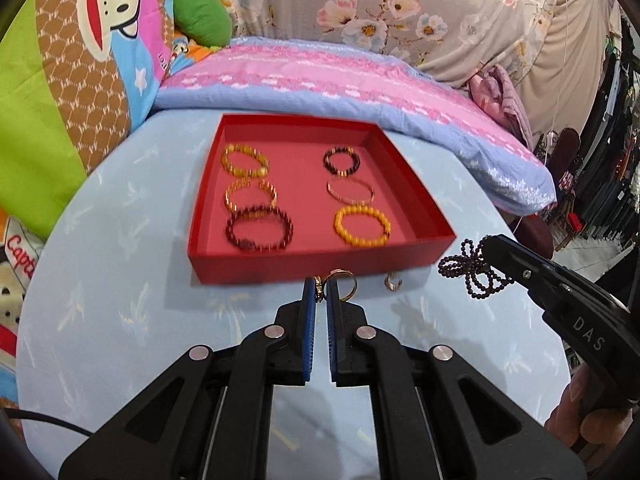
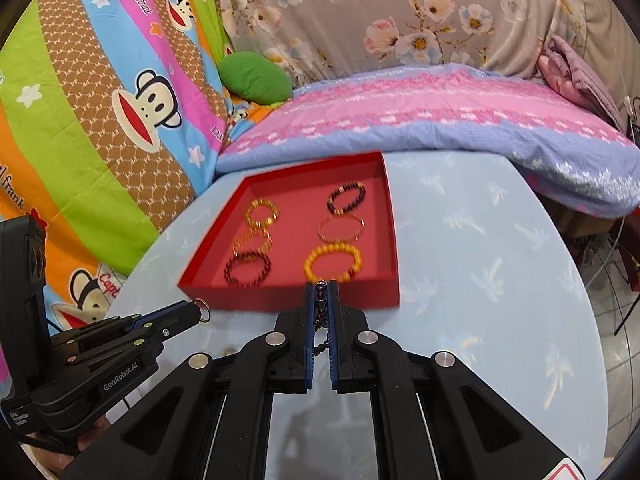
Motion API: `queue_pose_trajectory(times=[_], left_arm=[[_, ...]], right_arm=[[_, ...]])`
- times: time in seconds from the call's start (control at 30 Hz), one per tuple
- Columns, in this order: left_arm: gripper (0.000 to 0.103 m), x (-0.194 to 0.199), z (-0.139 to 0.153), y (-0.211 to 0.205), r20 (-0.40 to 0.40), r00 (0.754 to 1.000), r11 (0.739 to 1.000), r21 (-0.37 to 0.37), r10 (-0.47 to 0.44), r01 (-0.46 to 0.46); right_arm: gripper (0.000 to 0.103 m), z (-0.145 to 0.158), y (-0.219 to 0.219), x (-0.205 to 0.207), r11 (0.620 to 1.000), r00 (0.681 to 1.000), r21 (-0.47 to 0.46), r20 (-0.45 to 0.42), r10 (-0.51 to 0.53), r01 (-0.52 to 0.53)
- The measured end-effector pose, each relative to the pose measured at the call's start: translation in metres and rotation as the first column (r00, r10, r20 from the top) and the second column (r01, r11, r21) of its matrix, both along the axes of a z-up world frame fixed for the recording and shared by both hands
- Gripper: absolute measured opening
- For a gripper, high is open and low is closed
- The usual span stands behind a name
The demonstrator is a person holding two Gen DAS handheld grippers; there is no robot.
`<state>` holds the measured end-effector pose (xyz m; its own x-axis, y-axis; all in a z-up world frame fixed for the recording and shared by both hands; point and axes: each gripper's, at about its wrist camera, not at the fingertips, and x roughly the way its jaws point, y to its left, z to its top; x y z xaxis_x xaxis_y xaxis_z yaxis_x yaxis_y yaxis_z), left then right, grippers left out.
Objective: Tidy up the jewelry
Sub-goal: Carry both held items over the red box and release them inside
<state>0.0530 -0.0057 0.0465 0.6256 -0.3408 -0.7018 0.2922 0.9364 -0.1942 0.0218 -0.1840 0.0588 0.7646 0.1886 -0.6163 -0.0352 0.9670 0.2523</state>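
Note:
A red tray (image 1: 320, 266) (image 2: 288, 298) on the light blue table holds several bead bracelets, among them a yellow one (image 1: 362, 226) (image 2: 333, 262) and a dark red one (image 1: 259, 229). My left gripper (image 1: 321, 294) (image 2: 202, 309) is shut on a dark patterned ring (image 1: 318, 289), with a gold ring (image 1: 343, 285) right beside its right finger. My right gripper (image 2: 321, 294) (image 1: 490, 250) is shut on a dark bead strand (image 1: 474, 276) (image 2: 321, 308), held just before the tray's near wall. A third ring (image 1: 393, 281) lies on the table before the tray.
The round table (image 1: 120, 280) (image 2: 480, 280) ends at the left and right. A pink and blue folded quilt (image 1: 340, 80) lies behind the tray. Cartoon bedding (image 2: 100, 100) and a green cushion (image 2: 256, 78) are at the back left.

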Motion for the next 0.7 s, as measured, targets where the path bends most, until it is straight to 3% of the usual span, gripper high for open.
queue_pose_trajectory(times=[0.17,0.33,0.7], left_arm=[[0.005,0.026,0.015,-0.004,0.048,0.999,1.0,0.009,0.003,-0.003],[0.005,0.062,0.022,-0.01,0.066,0.998,1.0,0.012,-0.005,0.004],[0.005,0.145,0.012,-0.024,0.015,0.999,0.999,0.024,-0.03,0.03]], right_arm=[[0.006,0.015,0.003,0.038,1.0,0.999,0.003,0.035,0.018,-0.018],[0.006,0.014,0.007,0.08,0.999,0.999,0.03,0.015,0.04,-0.04],[0.006,-0.003,0.023,0.171,0.995,0.994,0.05,-0.052,0.093,-0.091]])
